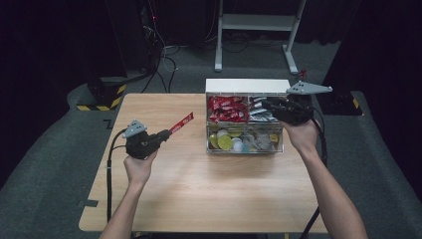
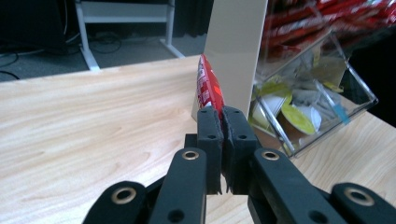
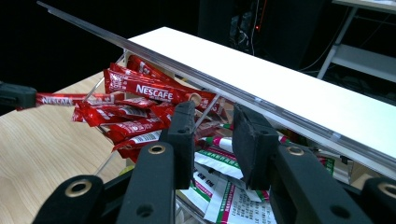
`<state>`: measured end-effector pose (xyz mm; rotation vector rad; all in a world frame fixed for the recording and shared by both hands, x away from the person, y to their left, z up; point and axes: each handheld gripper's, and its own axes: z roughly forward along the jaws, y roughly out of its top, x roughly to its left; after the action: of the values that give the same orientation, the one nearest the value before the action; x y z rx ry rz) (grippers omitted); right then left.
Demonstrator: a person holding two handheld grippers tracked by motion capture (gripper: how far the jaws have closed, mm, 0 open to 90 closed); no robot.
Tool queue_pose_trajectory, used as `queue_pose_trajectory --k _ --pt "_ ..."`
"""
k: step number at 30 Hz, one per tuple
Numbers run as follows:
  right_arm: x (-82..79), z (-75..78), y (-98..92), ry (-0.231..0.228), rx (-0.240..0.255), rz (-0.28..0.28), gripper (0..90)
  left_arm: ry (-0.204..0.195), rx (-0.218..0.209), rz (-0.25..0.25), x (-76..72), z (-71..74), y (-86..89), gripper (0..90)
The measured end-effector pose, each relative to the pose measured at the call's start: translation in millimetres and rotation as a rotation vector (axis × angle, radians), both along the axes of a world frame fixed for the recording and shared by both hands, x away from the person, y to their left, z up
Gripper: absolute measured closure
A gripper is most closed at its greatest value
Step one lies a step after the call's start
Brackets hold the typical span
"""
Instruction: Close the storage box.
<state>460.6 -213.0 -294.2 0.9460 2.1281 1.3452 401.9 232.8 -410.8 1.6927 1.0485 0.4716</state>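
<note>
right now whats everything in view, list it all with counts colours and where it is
table: one, light wood, centre
organiser box: one, clear walls with white back, far right of table
sachet sticks: a pile, red, box's back left compartment
paper sachets: several, white with green and red print, back right compartment
round capsules: several, yellow-green and white, front left compartment
held sachet stick: one, red, above the table left of the box
left gripper: one, black, shut on the held sachet stick
right gripper: one, black, jaws apart at the box's right end
</note>
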Motion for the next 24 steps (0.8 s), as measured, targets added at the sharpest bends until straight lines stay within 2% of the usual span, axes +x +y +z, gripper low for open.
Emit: queue_pose_trajectory --k 2,14,24 --pt "0.0 -0.1 -0.1 0.0 0.002 0.001 69.5 0.009 0.01 0.001 1.0 -4.5 -1.0 86.8" --pt "-0.1 -0.2 -0.3 0.001 0.003 0.003 69.6 0.051 0.005 0.005 8.1 -27.3 -2.7 86.8" --pt "-0.1 0.0 0.0 0.0 0.001 0.001 69.6 0.066 0.014 0.015 10.5 -42.9 -3.7 86.7"
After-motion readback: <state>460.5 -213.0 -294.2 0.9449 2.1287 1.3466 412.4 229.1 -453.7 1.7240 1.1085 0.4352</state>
